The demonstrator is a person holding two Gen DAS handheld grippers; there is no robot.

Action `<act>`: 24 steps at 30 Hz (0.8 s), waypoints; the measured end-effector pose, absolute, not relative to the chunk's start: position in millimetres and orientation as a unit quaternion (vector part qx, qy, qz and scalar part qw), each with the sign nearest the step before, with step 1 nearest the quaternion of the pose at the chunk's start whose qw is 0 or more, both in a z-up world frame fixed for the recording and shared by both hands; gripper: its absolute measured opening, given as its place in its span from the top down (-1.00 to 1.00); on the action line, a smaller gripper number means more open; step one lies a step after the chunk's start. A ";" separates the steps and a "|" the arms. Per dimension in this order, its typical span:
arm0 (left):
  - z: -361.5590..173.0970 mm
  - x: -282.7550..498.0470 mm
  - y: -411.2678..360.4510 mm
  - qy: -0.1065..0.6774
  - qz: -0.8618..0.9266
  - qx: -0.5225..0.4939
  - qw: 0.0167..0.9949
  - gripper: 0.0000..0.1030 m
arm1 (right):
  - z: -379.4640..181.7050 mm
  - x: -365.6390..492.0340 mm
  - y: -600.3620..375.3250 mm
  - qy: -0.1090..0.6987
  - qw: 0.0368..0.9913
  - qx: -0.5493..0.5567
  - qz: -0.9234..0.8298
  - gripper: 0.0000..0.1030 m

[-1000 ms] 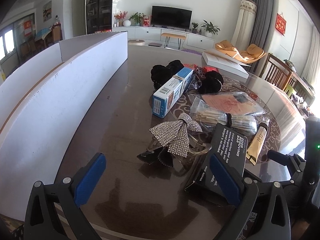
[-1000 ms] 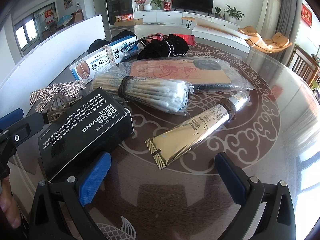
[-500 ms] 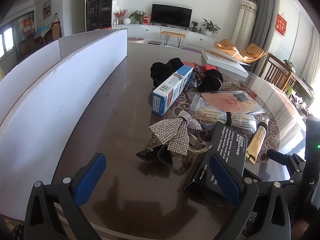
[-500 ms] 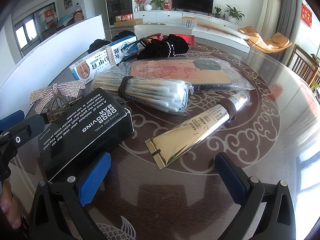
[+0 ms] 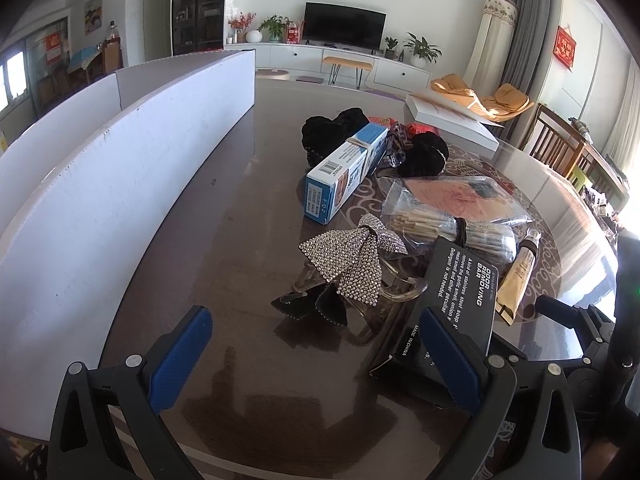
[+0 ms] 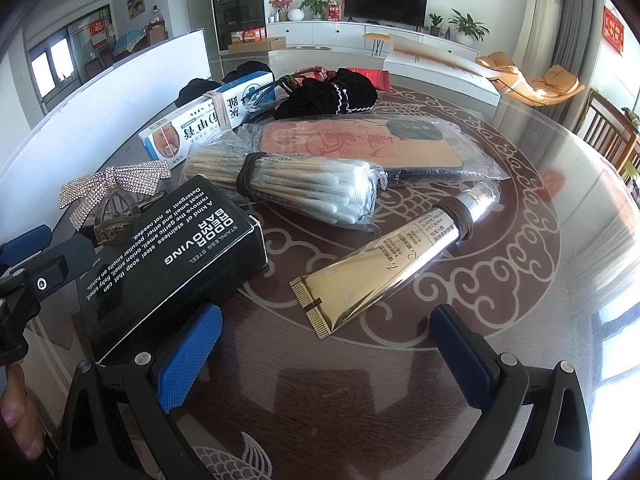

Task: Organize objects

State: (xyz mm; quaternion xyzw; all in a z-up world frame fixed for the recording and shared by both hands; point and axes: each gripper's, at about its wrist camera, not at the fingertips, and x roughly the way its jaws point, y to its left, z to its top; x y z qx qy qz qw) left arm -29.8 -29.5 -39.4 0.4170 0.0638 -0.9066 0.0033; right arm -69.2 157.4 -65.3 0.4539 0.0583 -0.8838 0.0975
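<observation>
Left wrist view: our left gripper jaws apart, empty, nr rhinestone bow clip. Right gripper jaws apart, gold tube ahead on bench.

A home living room: television, loungers, houseplants.

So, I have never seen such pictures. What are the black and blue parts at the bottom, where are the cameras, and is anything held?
No robot here: a person holds a two-finger tool in each hand, and a camera on each tool looks forward along its fingers. The blue pads at the bottom are those fingers. One picture comes from the left gripper, the other from the right gripper. Both are open and hold nothing. On the table lie a black box, a gold tube, bagged cotton swabs, a phone case, a blue box and a glitter bow. At the left edge of the right view you see the left gripper from the side.
</observation>
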 end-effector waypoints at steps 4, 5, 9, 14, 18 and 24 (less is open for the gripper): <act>-39.7 -30.0 -29.6 0.064 -0.906 0.418 0.003 -1.00 | -65.3 -69.3 157.3 0.058 0.097 0.454 -0.884 -1.00; -40.1 -30.4 -29.7 0.063 -0.906 0.418 0.003 -1.00 | -65.2 -69.4 156.9 0.058 0.097 0.454 -0.884 -1.00; -40.3 -30.9 -29.6 0.064 -0.906 0.418 0.003 -1.00 | -65.2 -69.5 157.0 0.058 0.098 0.454 -0.884 -1.00; -42.1 -31.4 -29.8 0.065 -0.906 0.419 0.003 -1.00 | -65.3 -69.5 157.2 0.058 0.098 0.454 -0.884 -1.00; -43.8 -31.8 -29.8 0.067 -0.904 0.423 0.002 -1.00 | -65.4 -69.5 157.5 0.058 0.098 0.454 -0.884 -1.00; -45.4 -33.3 -30.5 0.071 -0.901 0.427 0.001 -1.00 | -65.4 -69.5 157.5 0.058 0.098 0.454 -0.884 -1.00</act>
